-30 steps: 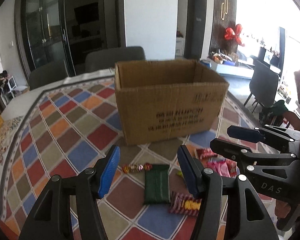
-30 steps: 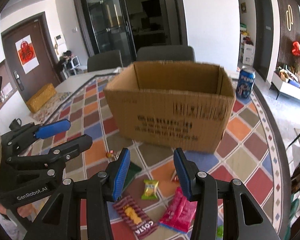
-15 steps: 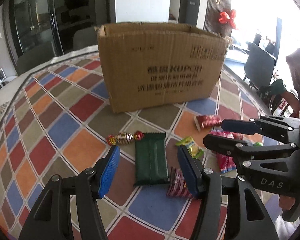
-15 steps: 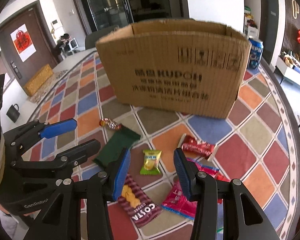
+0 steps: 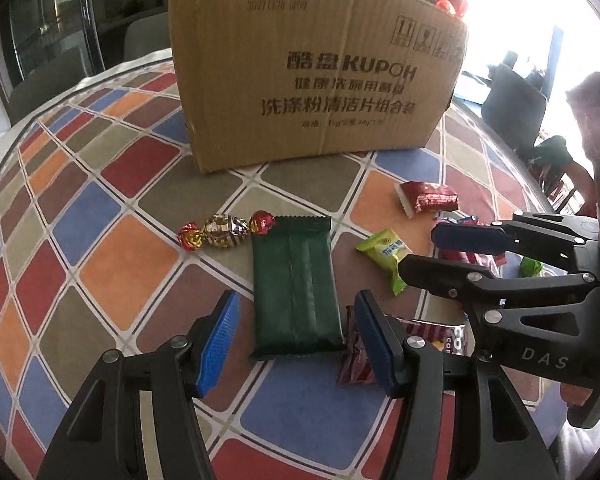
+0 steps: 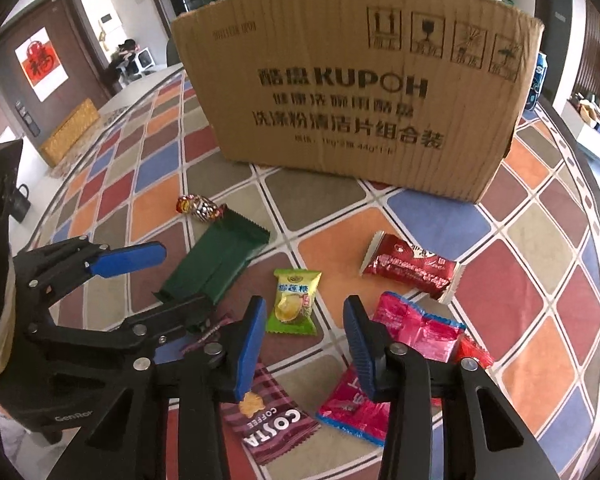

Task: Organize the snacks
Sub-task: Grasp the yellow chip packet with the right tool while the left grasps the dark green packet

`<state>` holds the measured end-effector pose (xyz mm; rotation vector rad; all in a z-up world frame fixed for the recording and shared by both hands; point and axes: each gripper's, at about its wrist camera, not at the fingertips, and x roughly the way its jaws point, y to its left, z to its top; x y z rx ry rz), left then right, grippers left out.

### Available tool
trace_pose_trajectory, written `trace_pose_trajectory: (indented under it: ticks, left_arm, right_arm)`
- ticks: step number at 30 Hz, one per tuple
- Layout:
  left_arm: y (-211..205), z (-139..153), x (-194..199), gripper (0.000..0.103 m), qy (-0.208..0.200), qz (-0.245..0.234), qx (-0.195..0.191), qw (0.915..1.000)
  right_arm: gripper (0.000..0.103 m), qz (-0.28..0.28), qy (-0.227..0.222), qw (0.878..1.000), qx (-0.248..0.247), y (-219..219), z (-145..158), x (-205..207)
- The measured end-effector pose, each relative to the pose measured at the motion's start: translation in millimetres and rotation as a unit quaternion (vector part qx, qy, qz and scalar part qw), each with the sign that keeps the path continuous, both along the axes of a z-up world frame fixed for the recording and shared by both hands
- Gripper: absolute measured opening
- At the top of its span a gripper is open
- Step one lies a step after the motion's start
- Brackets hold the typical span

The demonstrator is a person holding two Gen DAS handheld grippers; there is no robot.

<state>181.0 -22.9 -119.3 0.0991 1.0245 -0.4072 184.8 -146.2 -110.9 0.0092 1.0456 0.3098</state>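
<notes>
Checkered cloth in red, blue, orange, olive and brown diamonds covers the round table you are working over; behind it you have dark glass doors, grey chairs, and in the right wrist view a brown door with a red paper emblem at ten o'clock. One cardboard box stands at twelve o'clock, its printed side facing you, with one blue can just beside its right edge. Count the snacks in front of it: one dark green packet, one foil-wrapped candy touching the packet's far left corner, one lime-green sachet, one dark red bar, one striped coffee packet, one pink wrapper lying on a red packet, and one small green candy at three o'clock. Your left gripper stands apart, empty, jaws straddling the near end of the green packet without touching it. Your right gripper has its jaws closing, nothing between the pads, the lime-green sachet just beyond them.
</notes>
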Motion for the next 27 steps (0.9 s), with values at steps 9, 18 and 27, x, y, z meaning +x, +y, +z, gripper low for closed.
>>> trace_pose_trajectory:
  ticks: [9, 18, 27]
  left_arm:
    - [1, -10, 11, 0.057, 0.012, 0.017, 0.004, 0.9998]
    - [-4, -12, 14, 0.045, 0.000, 0.026, 0.025, 0.9994]
    - [-1, -11, 13, 0.043, 0.002, 0.029, 0.012, 0.9995]
  right_arm:
    - [0.039, -0.002, 0.011, 1.000, 0.000, 0, -9, 8]
    - [0.039, 0.002, 0.018, 1.000, 0.004, 4, -14, 13]
    - [0.026, 0.005, 0.014, 1.000, -0.005, 11, -17, 16]
